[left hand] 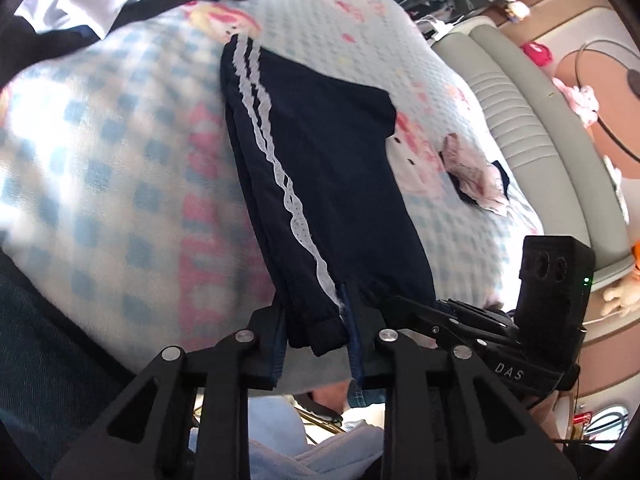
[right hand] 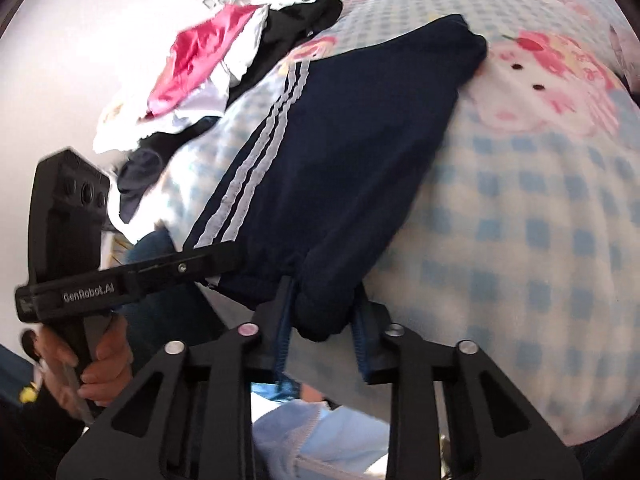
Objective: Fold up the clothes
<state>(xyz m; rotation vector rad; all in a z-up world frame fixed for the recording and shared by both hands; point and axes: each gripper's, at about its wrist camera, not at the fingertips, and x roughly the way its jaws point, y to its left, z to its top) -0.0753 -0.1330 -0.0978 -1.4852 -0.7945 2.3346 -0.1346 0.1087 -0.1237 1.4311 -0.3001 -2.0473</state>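
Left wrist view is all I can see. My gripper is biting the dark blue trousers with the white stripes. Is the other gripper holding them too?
Observer: Yes. In the right wrist view the right gripper is shut on the near edge of the navy trousers, with a bunch of the fabric between its fingers.
Operator: Can you see who's holding my gripper?
Observer: Only a hand. It is wrapped around the handle of the left gripper, down at the left of the right wrist view.
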